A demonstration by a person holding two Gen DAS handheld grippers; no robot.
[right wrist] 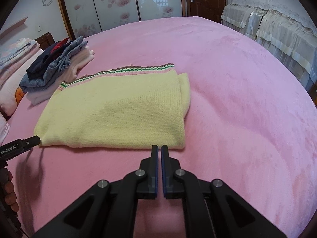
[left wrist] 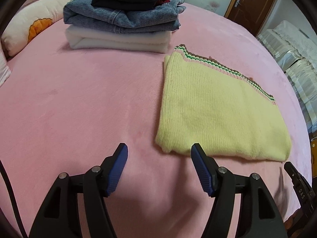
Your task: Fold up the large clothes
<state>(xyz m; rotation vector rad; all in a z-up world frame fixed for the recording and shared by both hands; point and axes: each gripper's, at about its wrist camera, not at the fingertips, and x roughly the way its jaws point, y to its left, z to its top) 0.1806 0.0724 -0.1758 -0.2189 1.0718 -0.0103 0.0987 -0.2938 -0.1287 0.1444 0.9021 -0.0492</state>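
A yellow knit sweater (left wrist: 216, 115) with a pink, green and white striped hem lies folded flat on the pink bed (left wrist: 79, 103). My left gripper (left wrist: 159, 148) is open and empty, just in front of the sweater's near left corner. In the right wrist view the sweater (right wrist: 118, 109) lies ahead and to the left. My right gripper (right wrist: 159, 147) is shut and empty, its tips at the sweater's near edge by the right corner. A tip of the left gripper shows beside the sweater's near left corner.
A stack of folded clothes (left wrist: 122, 19), white below, denim and dark items above, stands at the far left of the bed; it also shows in the right wrist view (right wrist: 55, 67). Pillows (left wrist: 29, 23) lie beyond it. Covered furniture (right wrist: 277, 25) stands right of the bed.
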